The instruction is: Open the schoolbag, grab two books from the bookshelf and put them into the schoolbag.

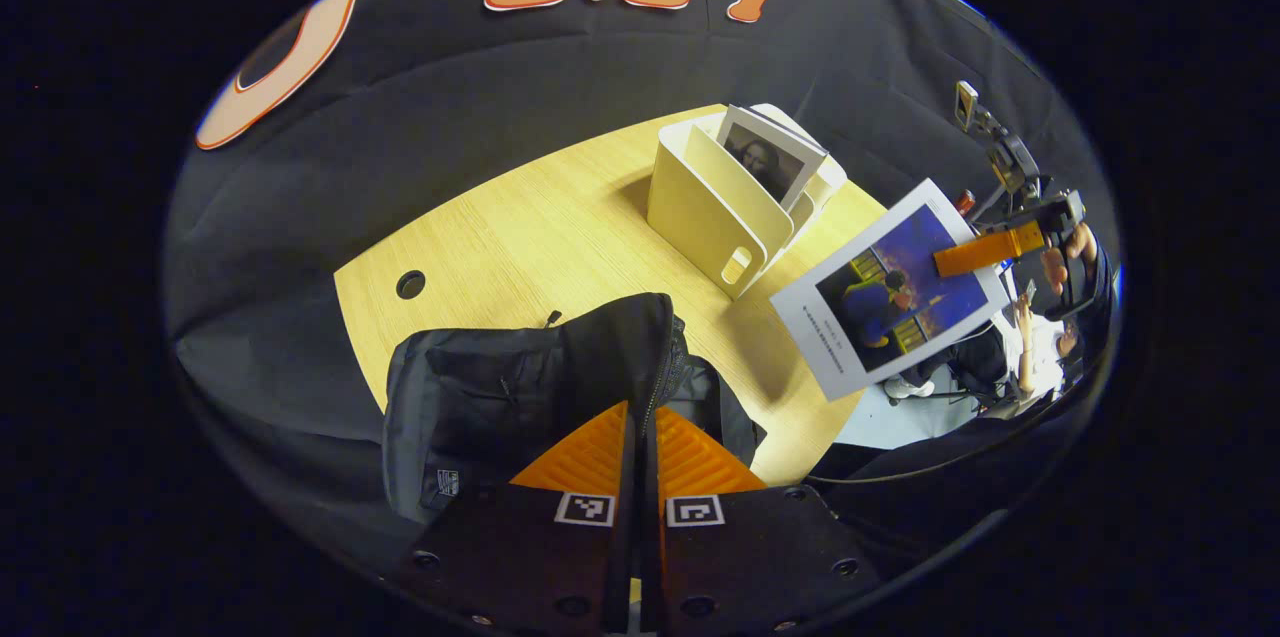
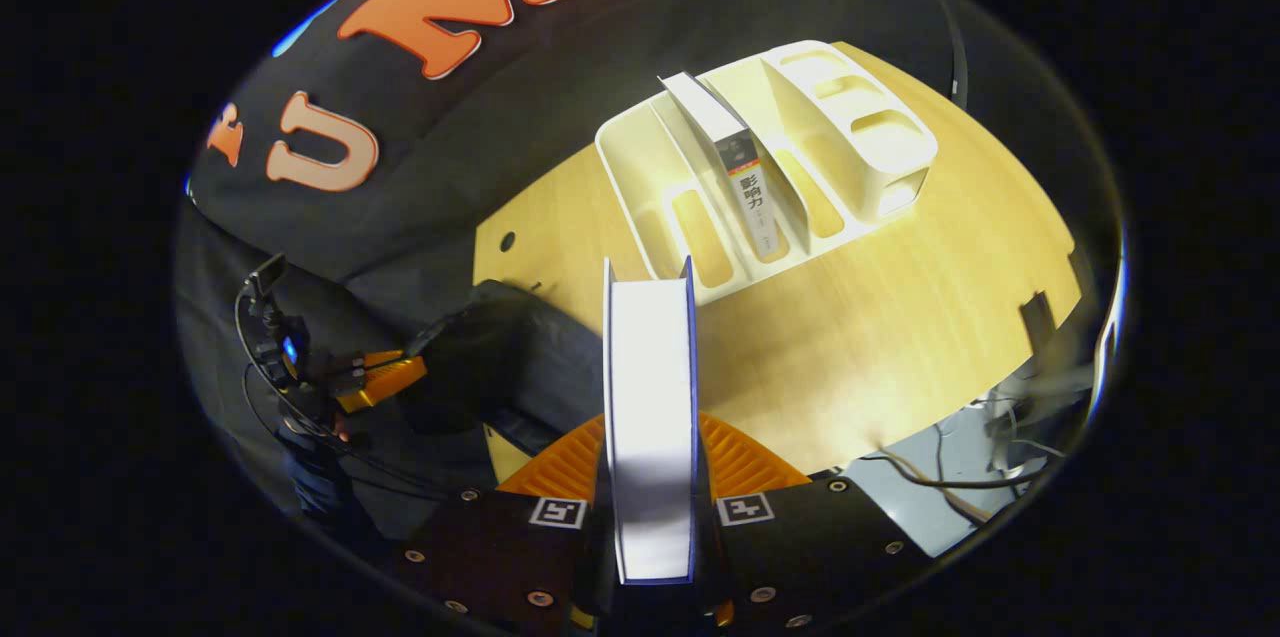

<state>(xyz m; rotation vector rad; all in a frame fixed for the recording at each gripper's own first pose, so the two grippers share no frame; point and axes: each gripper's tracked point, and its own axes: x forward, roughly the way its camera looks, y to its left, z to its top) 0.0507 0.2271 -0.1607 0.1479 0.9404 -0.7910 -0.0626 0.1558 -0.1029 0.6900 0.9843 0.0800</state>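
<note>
The black schoolbag [image 1: 480, 397] lies on the wooden table [image 1: 520, 237]. My left gripper [image 1: 640, 452] is shut on its raised zipper edge, holding the flap up. A cream bookshelf [image 1: 715, 207] stands behind the bag with one book [image 1: 770, 157] in it. My right gripper [image 2: 650, 437] is shut on a blue-covered book [image 2: 650, 387], seen edge-on with its white pages toward the camera. In the left gripper view that book [image 1: 900, 292] hangs over the table's right edge, held by the right gripper [image 1: 985, 252]. In the right gripper view the schoolbag [image 2: 530, 357] sits left of the held book, with the left gripper [image 2: 385, 382] at it.
The bookshelf [image 2: 680, 177] has several slots, one holding the upright book [image 2: 748, 192]. Bare table [image 2: 900, 317] spreads between shelf and front edge. A cable hole [image 1: 410, 284] sits at the table's left. Cables [image 2: 960, 477] hang beyond the right edge.
</note>
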